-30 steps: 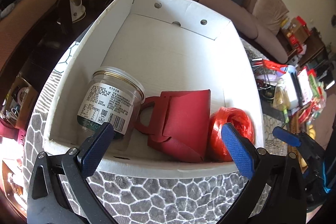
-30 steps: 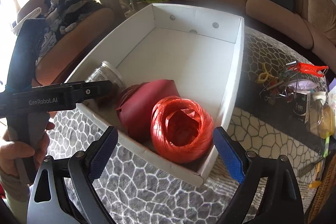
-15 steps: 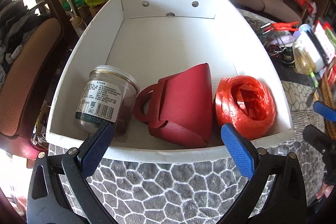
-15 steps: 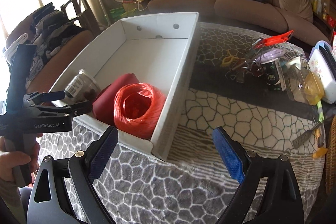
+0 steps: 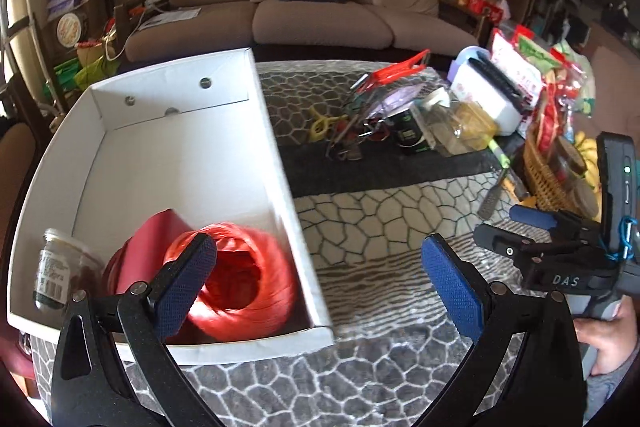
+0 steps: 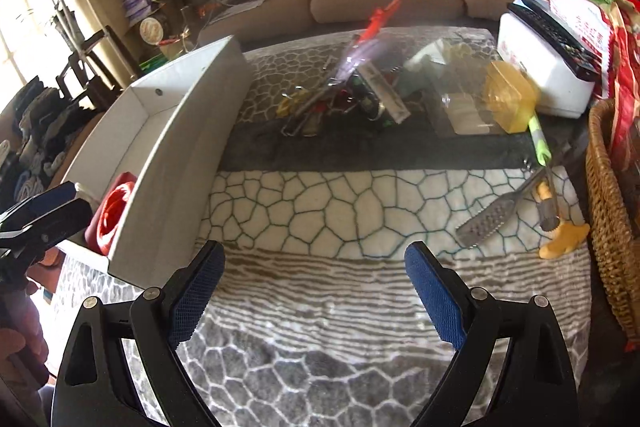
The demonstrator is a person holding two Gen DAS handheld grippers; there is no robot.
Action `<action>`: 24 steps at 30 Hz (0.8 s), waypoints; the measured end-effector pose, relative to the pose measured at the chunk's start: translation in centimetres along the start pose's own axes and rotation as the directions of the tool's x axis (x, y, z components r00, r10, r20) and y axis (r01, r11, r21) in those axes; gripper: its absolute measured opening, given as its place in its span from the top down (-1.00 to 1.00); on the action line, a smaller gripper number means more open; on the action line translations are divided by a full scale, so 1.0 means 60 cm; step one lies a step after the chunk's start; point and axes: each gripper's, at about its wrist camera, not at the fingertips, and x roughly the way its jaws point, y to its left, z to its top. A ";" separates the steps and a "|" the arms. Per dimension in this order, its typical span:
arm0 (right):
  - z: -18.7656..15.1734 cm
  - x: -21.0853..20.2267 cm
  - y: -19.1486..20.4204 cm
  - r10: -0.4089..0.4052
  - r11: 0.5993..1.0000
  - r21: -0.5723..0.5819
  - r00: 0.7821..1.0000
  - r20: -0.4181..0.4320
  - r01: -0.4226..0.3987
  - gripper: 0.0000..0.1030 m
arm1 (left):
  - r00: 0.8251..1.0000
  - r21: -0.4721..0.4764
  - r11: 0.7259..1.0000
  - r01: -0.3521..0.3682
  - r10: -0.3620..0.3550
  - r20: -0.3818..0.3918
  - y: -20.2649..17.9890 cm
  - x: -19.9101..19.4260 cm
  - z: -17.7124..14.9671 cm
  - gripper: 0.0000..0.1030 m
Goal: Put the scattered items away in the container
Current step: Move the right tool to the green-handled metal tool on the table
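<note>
The white cardboard box [image 5: 276,131] sits on the patterned cloth at the left. It holds a red twine ball [image 5: 240,291], a red pouch [image 5: 148,247] and a clear jar [image 5: 56,275]. My left gripper [image 5: 316,279] is open and empty over the box's near right corner. My right gripper [image 6: 316,291] is open and empty above the cloth, right of the box [image 6: 172,163]. Scattered items lie on the cloth: a metal grater [image 6: 492,215], a green-handled tool [image 6: 538,139], a red clip [image 5: 396,69] and a tangle of small metal things [image 5: 352,135].
A wicker basket [image 6: 608,211] with packets stands at the right edge. A white container [image 6: 548,67], a yellow-lidded clear box [image 6: 480,99] and a dark can [image 5: 408,135] stand at the back right. A brown sofa [image 5: 320,11] lies beyond the table.
Both grippers have swung right, away from the box. The box has slid to the left of both views, and the scattered items on the right have come into sight.
</note>
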 end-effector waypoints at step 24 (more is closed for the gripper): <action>0.035 0.011 -0.230 -0.248 0.957 0.158 0.969 0.018 0.242 -0.25 | 0.981 0.097 0.990 0.101 -0.082 -0.177 -0.162 0.101 -0.055 -0.99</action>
